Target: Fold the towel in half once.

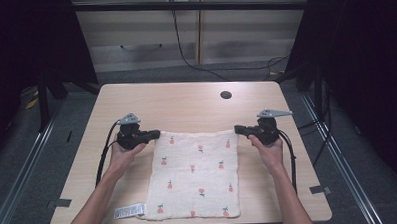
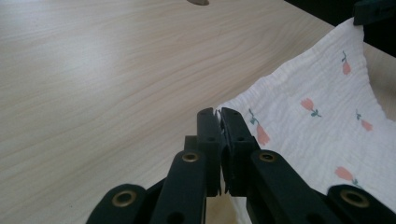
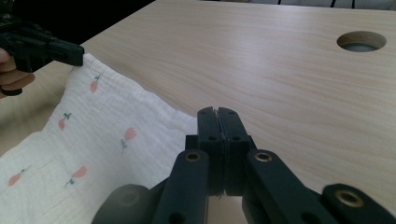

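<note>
A white cloth printed with small pink flowers lies on the wooden table, its near part flat. My left gripper is shut on the cloth's far left corner, and that corner is pinched between the jaws in the left gripper view. At the far right corner my right gripper is shut too, with the cloth running under its closed jaws. The far edge of the cloth stretches between the two grippers, slightly raised.
A round hole sits in the table beyond the cloth, toward the right. A small white label lies at the cloth's near left corner, by the table's front edge. Black cables trail from both grippers. Bare wood lies beyond the cloth.
</note>
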### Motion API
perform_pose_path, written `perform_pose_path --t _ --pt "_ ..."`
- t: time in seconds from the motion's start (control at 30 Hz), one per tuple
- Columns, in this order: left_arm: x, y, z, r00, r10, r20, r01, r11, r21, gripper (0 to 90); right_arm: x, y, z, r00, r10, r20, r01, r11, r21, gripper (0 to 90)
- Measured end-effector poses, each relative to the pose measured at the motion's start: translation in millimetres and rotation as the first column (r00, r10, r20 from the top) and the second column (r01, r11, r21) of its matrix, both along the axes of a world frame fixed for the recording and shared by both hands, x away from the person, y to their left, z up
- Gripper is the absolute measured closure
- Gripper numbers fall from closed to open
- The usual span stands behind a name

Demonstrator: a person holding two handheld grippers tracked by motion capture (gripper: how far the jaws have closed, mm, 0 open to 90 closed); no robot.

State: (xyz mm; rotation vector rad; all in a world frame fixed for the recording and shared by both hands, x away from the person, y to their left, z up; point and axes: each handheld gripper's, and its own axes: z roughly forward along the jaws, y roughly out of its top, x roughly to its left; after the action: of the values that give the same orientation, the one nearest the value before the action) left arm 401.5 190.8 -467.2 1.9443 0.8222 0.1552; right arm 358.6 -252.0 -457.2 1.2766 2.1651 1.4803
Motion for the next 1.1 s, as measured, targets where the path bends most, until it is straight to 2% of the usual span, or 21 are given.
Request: perform_pose_path --t 0.17,0.27,0.43,0.63,0.83,1.03,1.1 --pt "-3.3 0.0 8.8 0.9997 0.004 0.025 -0.003 0.9998 -0.018 87.2 -1.0 3.5 7.1 0.9997 0.017 0.020 -0.016 0.9999 -0.005 88.9" --pt "-6.2 -2.5 14.9 0.9993 -0.007 0.037 0.008 0.9997 -0.021 87.2 -2.7 3.4 14.1 0.9995 0.016 0.028 -0.016 0.9999 0.000 89.0" --pt "-12.2 -9.7 26.6 0.9970 -0.034 0.070 0.037 0.9987 -0.035 87.2 -6.4 -2.4 29.1 0.9975 0.006 0.070 -0.007 0.9998 0.017 89.0" --pt "-12.0 -16.2 41.3 0.9943 -0.051 0.094 0.054 0.9979 -0.035 87.2 -4.8 -6.8 41.5 0.9960 0.004 0.089 -0.005 1.0000 0.004 89.1" --pt "-8.7 -15.3 59.0 0.9910 -0.035 0.129 0.040 0.9987 -0.033 87.2 -3.0 -7.6 55.4 0.9937 -0.001 0.112 -0.001 0.9999 0.013 89.1" --pt "-12.2 -11.3 76.8 0.9852 -0.023 0.170 0.030 0.9989 -0.036 87.2 -8.2 -9.1 69.8 0.9891 0.007 0.147 -0.008 0.9999 0.009 89.1" --pt "-15.0 -9.7 79.8 0.9838 -0.017 0.178 0.025 0.9989 -0.039 87.2 -11.2 -11.5 72.9 0.9876 0.009 0.157 -0.013 0.9996 0.025 89.1"
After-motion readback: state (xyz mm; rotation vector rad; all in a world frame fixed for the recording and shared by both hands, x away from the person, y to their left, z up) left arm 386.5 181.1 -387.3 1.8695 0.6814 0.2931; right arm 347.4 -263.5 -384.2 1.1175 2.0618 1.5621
